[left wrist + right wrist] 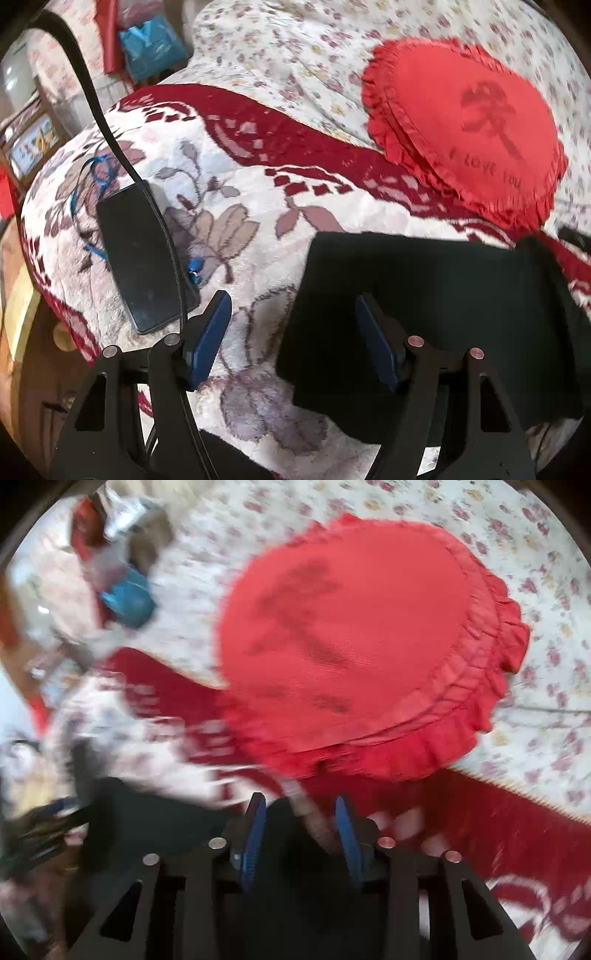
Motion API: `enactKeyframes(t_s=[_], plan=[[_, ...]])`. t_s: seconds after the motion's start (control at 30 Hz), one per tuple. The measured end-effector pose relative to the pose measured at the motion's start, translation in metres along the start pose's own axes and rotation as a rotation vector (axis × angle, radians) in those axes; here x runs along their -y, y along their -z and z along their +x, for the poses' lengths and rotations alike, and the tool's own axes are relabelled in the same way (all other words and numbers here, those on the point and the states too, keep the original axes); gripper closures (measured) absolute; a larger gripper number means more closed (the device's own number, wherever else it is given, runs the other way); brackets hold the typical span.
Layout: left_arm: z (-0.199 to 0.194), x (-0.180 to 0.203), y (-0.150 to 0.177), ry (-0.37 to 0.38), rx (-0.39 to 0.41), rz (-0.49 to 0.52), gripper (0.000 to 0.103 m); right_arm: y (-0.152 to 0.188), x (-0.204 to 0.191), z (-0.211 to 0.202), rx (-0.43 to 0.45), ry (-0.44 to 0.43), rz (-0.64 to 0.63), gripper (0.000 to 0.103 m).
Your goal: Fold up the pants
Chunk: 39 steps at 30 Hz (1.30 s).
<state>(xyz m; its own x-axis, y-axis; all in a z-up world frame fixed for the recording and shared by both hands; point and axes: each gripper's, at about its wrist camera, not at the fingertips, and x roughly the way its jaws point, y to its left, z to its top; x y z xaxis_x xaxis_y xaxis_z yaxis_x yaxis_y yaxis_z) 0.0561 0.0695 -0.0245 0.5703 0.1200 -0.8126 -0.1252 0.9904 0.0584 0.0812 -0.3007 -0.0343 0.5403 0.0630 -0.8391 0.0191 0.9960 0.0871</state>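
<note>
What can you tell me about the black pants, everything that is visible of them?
The black pants look like plain dark cloth, already folded into a flat, roughly rectangular bundle with straight edges. They lie on the plush floral blanket, below the red heart pillow. The left gripper is open; its right finger is over the pants' left edge, though contact is unclear. The blurred right wrist view shows dark cloth at the right gripper, grip unclear.
</note>
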Motion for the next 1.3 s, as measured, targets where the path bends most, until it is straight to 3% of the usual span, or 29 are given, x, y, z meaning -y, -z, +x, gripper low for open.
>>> enactKeyframes(t_s=[0.03,0.13,0.2,0.27,0.3,0.43,0.5,0.6,0.7,0.73,0.87,1.0,1.23,1.27,1.3], plan=[[-0.003,-0.002,0.001,0.007,0.003,-0.009,0.033,0.006,-0.007,-0.007,-0.011,-0.022,-0.02,0.062],[-0.006,0.002,0.005,0.017,0.014,-0.003,0.033,0.032,-0.019,-0.027,-0.01,0.041,-0.064,0.062],[0.002,0.009,0.011,0.023,-0.01,0.007,0.033,0.057,-0.007,-0.03,-0.022,0.009,0.003,0.061],[0.014,0.017,0.018,0.032,-0.046,0.021,0.033,0.082,0.01,-0.016,-0.105,-0.019,0.082,0.061],[0.02,0.022,0.022,0.017,-0.063,0.036,0.033,0.095,0.018,-0.008,-0.148,0.007,0.106,0.062],[0.013,0.028,0.026,-0.012,-0.045,0.059,0.033,0.096,0.034,-0.041,-0.094,-0.003,0.146,0.062],[0.004,0.027,0.023,-0.004,-0.032,0.05,0.033,0.092,0.05,-0.081,0.013,-0.008,0.158,0.052],[-0.012,0.032,0.019,0.011,0.006,0.054,0.033,0.096,0.087,-0.124,0.059,0.145,0.174,0.046],[-0.026,0.047,0.016,0.053,0.032,0.075,0.033,0.109,0.127,-0.138,-0.011,0.307,0.181,0.046],[-0.027,0.054,0.016,0.063,0.032,0.085,0.033,0.111,0.137,-0.139,-0.042,0.317,0.18,0.046],[-0.024,0.078,0.018,0.099,-0.001,0.123,0.033,0.125,0.161,-0.121,-0.165,0.289,0.18,0.041],[-0.024,0.094,0.023,0.092,-0.004,0.174,0.033,0.131,0.16,-0.119,-0.158,0.182,0.212,0.041],[-0.017,0.092,0.023,0.097,-0.025,0.15,0.033,0.138,0.14,-0.136,-0.141,0.157,0.19,0.039],[-0.016,0.093,0.024,0.1,-0.027,0.146,0.033,0.14,0.136,-0.131,-0.148,0.157,0.182,0.044],[-0.017,0.094,0.025,0.106,-0.031,0.143,0.033,0.141,0.134,-0.127,-0.15,0.165,0.176,0.07]])
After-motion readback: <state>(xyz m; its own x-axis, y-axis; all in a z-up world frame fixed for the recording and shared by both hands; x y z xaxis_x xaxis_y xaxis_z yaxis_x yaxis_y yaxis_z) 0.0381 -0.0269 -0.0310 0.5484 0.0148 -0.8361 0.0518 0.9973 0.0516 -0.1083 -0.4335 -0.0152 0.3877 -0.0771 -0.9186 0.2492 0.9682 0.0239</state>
